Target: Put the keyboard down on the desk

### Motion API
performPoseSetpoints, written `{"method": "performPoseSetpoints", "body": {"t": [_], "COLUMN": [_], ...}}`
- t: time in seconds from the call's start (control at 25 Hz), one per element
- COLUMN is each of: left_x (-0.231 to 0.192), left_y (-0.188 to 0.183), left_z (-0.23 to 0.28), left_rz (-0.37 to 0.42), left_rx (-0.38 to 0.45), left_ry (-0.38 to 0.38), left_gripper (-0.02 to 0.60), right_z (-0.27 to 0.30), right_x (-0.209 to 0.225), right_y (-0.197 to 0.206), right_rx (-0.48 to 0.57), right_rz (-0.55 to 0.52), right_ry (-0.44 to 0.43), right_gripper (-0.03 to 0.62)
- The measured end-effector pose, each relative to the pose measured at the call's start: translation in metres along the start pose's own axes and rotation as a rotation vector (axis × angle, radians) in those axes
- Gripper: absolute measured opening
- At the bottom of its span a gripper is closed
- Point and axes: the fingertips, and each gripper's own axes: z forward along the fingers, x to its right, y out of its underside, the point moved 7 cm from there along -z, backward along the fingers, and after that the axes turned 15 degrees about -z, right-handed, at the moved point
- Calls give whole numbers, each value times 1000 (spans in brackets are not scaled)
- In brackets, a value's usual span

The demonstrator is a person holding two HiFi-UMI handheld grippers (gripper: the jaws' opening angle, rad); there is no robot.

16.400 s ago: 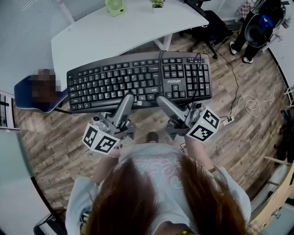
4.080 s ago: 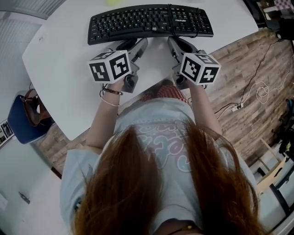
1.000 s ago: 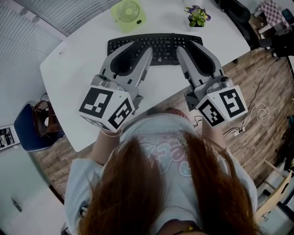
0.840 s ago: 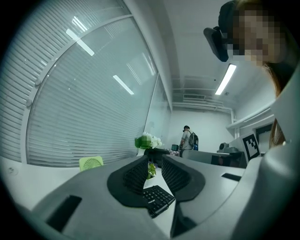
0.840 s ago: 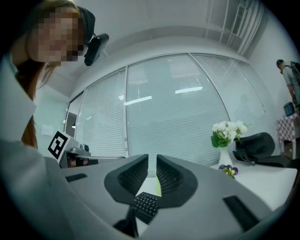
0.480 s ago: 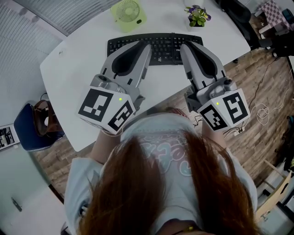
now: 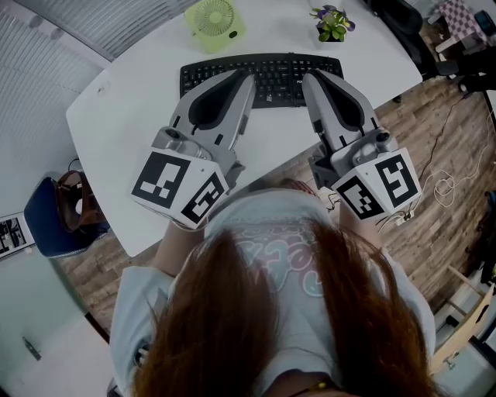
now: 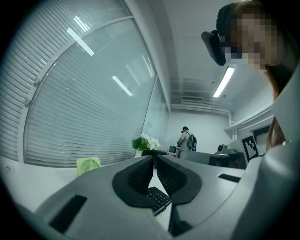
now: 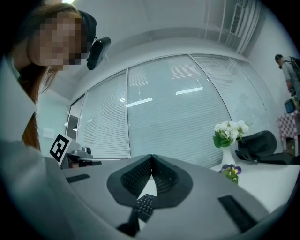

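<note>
We see the black keyboard (image 7: 263, 76) lying flat on the white desk (image 7: 116, 116), across the desk's middle, with its long side parallel to the desk's near edge. Nothing holds it.

Both grippers hang above the desk's near half, raised off its top, each pointing toward the desk's far side. The left gripper (image 7: 246, 80) has its jaws brought together at the tips, with nothing between them. In the left gripper view (image 8: 153, 157) a strip of desk and a corner of the keyboard (image 8: 157, 198) show through the slot below the tips. The right gripper (image 7: 308, 80) is likewise closed and empty. In the right gripper view (image 9: 151, 158) its tips touch, and part of the keyboard (image 9: 144, 205) shows beneath them on the desk.

A green fan (image 7: 215, 20) stands at the desk's far edge, toward its left. A small potted plant (image 7: 332, 23) with purple flowers stands at the desk's far edge, toward its right. A blue chair (image 7: 45, 225) sits off the desk's left end. A wooden floor (image 7: 434, 147) lies off the desk's right end.
</note>
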Motion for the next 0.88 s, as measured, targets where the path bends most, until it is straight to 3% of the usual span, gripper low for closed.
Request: {"method": "performPoseSetpoints", "body": {"t": [0.52, 0.88], "left_x": [-9, -17], "left_y": [1, -4], "left_z": [-5, -7], "left_rz": [-39, -52], "left_rx": [9, 30], "left_ry": [11, 11], "left_gripper": [25, 25], "right_z": [-7, -11], "right_x": [-7, -4], "right_y": [-7, -9], "right_rx": [38, 52], "right_rz": [-42, -46], "right_ry": [-18, 20], "right_gripper": [2, 3]}}
